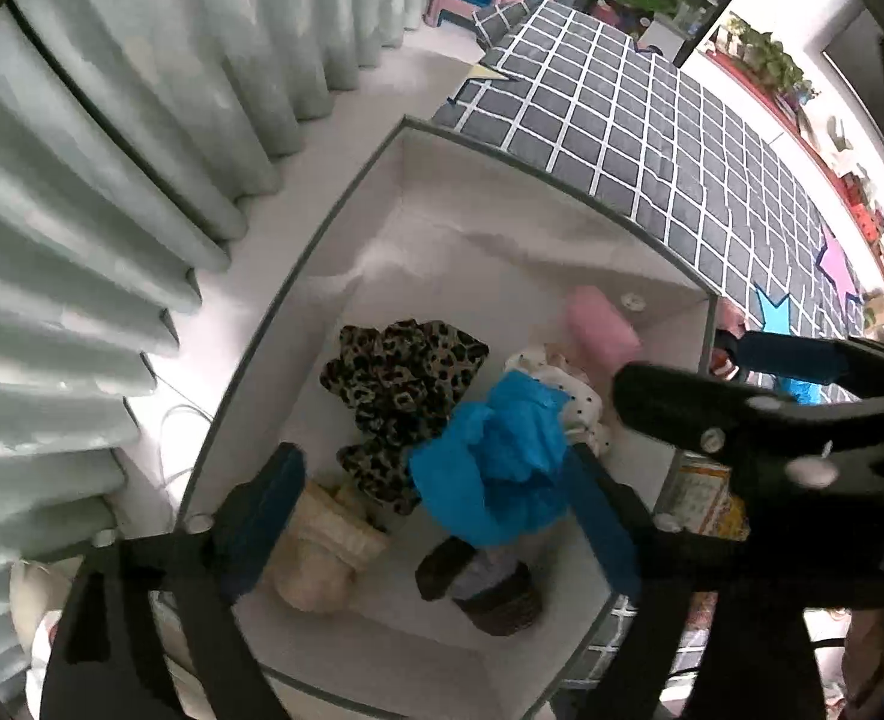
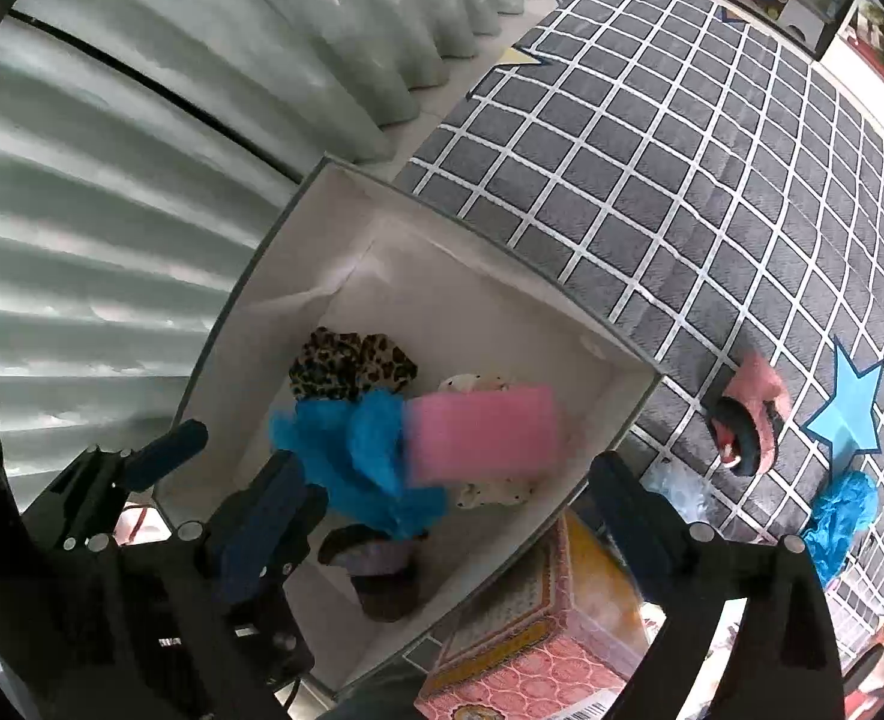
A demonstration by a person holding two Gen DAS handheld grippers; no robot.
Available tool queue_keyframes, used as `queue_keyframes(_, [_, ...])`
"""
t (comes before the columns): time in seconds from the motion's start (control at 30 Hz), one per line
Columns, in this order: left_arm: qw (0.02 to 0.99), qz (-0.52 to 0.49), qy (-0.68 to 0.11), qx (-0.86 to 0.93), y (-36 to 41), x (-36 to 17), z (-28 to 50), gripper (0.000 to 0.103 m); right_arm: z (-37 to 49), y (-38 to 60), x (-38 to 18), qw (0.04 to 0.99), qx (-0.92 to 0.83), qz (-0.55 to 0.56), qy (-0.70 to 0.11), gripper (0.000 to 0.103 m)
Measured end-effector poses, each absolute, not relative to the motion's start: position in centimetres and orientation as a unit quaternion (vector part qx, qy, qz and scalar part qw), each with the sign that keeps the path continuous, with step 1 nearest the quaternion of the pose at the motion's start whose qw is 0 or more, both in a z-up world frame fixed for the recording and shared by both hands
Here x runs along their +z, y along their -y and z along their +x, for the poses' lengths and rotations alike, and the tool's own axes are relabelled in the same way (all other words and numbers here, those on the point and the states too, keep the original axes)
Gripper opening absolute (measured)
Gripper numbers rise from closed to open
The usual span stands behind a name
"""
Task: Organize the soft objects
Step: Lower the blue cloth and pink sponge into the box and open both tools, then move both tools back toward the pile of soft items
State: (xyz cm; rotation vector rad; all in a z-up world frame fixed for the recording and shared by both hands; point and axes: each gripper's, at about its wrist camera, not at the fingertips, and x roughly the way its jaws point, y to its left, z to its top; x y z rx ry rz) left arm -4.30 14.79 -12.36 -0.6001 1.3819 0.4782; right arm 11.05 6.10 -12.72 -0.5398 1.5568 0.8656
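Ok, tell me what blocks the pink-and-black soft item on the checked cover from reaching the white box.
Nothing visible does. The pink-and-black item lies on the checked cover just outside the white box, whose top is open.

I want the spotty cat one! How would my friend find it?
Look in the white box beside the checked grey blanket. The leopard-print cloth lies toward the curtain side, beside the bright blue fluffy cloth. Only it has brown-and-black spots.
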Motion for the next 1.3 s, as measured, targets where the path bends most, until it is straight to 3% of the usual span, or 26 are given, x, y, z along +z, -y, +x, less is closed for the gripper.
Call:
queue_keyframes(0.03, [0.702, -0.273, -0.622, 0.213, -14.8, -12.4, -4.3, 0.103, 11.2, -5.9, -12.6, 0.599, 0.372, -0.232, -0.670, 0.097])
queue_keyframes(0.23, [0.706, -0.249, -0.624, 0.224, -14.2, -11.6, -3.6, 0.103, 12.7, -4.3, -11.4, 0.606, 0.365, -0.203, -0.677, 0.102])
queue_keyframes(0.73, [0.729, -0.199, -0.621, 0.209, -11.6, -8.6, 0.4, 0.103, 17.1, 2.5, -9.5, 0.631, 0.333, -0.144, -0.686, 0.102])
queue_keyframes(1.3, [0.734, -0.128, -0.649, 0.155, -5.2, -8.4, 8.0, 0.103, 23.0, 16.4, -12.9, 0.645, 0.227, -0.055, -0.728, 0.102])
